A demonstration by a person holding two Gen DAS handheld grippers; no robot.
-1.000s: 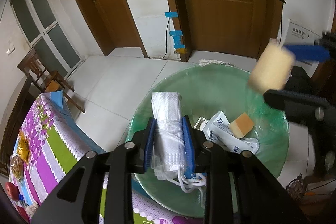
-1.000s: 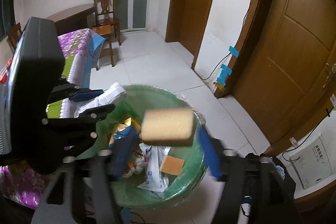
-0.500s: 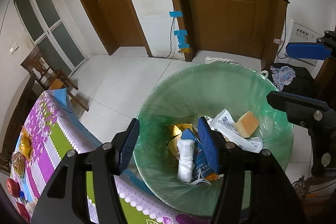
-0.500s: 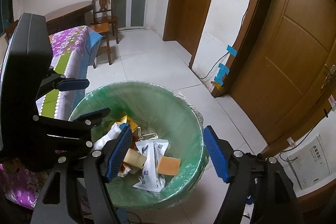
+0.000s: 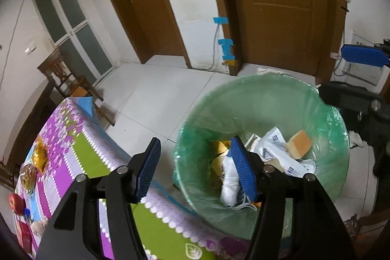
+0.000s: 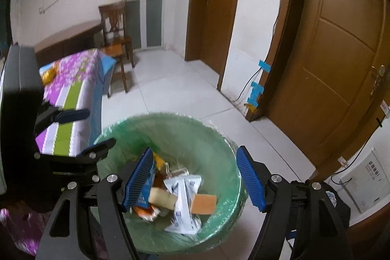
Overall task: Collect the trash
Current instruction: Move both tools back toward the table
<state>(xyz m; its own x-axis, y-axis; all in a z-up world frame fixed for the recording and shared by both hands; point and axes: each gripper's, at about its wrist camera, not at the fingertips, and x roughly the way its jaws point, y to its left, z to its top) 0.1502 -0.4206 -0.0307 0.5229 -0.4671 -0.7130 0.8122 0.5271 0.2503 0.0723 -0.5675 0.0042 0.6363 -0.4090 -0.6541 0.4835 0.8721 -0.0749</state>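
Bin (image 5: 336, 128): round, lined with thin green plastic, on tiled floor beside table (image 5: 80, 145).
Trash: two sponges (image 6: 203, 204), white wrappers (image 6: 182, 201), rolled cloth (image 5: 229, 184), all inside.
Left gripper (image 5: 195, 172): wide apart, empty.
Right gripper (image 6: 195, 179): wide apart, empty.

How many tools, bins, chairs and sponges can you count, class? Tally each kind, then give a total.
Tools (left tool, right tool): 2
Bin: 1
Chair: 1
Sponges (orange sponge, beige sponge): 2
Total: 6
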